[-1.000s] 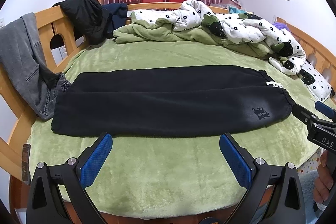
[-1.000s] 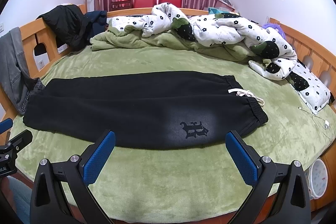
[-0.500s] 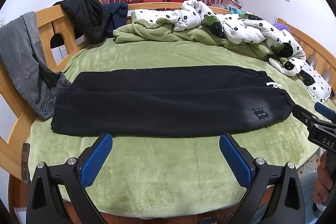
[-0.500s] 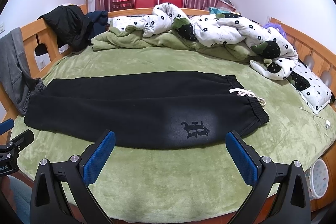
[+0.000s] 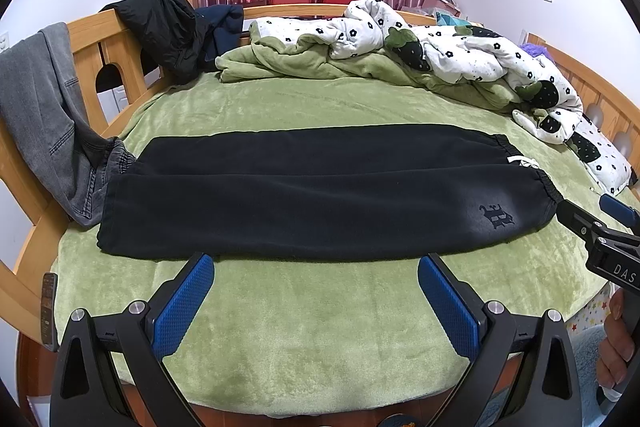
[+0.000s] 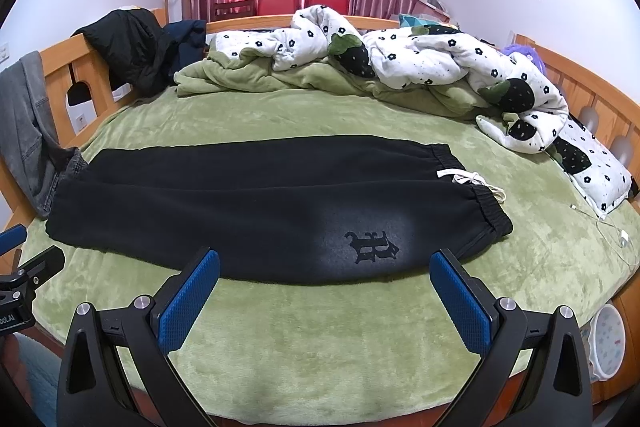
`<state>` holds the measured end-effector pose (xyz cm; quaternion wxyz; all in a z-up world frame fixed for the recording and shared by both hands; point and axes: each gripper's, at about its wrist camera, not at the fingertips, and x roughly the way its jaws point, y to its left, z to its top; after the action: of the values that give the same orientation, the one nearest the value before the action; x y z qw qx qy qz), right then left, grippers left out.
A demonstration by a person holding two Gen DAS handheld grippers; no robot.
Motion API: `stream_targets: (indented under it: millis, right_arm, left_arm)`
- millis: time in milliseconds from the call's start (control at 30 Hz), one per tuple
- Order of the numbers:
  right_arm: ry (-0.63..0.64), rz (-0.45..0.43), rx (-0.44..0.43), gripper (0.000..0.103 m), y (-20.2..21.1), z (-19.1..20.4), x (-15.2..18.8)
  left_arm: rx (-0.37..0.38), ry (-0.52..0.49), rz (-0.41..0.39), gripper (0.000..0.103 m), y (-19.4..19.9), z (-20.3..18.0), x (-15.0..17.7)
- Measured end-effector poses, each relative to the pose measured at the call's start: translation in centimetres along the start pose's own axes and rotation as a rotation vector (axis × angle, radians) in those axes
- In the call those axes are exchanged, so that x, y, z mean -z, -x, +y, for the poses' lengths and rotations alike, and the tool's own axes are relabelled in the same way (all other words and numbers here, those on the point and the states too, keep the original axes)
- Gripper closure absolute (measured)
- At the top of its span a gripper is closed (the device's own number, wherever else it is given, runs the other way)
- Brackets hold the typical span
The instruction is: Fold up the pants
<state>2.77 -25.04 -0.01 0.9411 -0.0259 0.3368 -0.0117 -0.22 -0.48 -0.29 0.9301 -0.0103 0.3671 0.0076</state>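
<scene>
Pants: black pants point(image 5: 320, 195) lie flat on the green bed point(image 5: 320, 327), legs laid one over the other, waistband point(image 6: 486, 195) at 3 o'clock w/ white drawstring point(image 6: 476, 181), hems at 9 o'clock.
Left gripper: left gripper point(image 5: 316, 301) hovers off the near edge, jaws wide open, holding nothing.
Right gripper: right gripper point(image 6: 324, 293) same story, jaws spread apart and empty, near the logo point(image 6: 370, 245).
Step in hand: we judge it's the approach for the crosswise fold (hems to waistband, or the reverse).
How to do it well: we'd pinch both layers at one end, near corner and far corner, lift low, carry across, keep edges aligned; fleece looks thick, so bite deep.
Snag risk: drawstring trails loose past the waistband; tuck it or it'll poke out.
In the way: grey jeans point(image 5: 44, 115) hang off the wooden rail point(image 5: 92, 39) at 9 o'clock, touching the hem end, so we could grab both by mistake.
Around: floral duvet point(image 6: 440, 59) and black jacket point(image 5: 164, 23) at 12 o'clock, well apart from the pants; charger cable point(image 6: 612, 231) at 3 o'clock.
</scene>
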Motion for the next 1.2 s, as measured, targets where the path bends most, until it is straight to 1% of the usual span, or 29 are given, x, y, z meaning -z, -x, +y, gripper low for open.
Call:
stream_targets:
  millis: [1200]
  right_arm:
    - [0.000, 0.000, 0.001, 0.000, -0.01, 0.00, 0.02]
  left_arm:
    - [0.002, 0.000, 0.001, 0.000, 0.05, -0.23, 0.03]
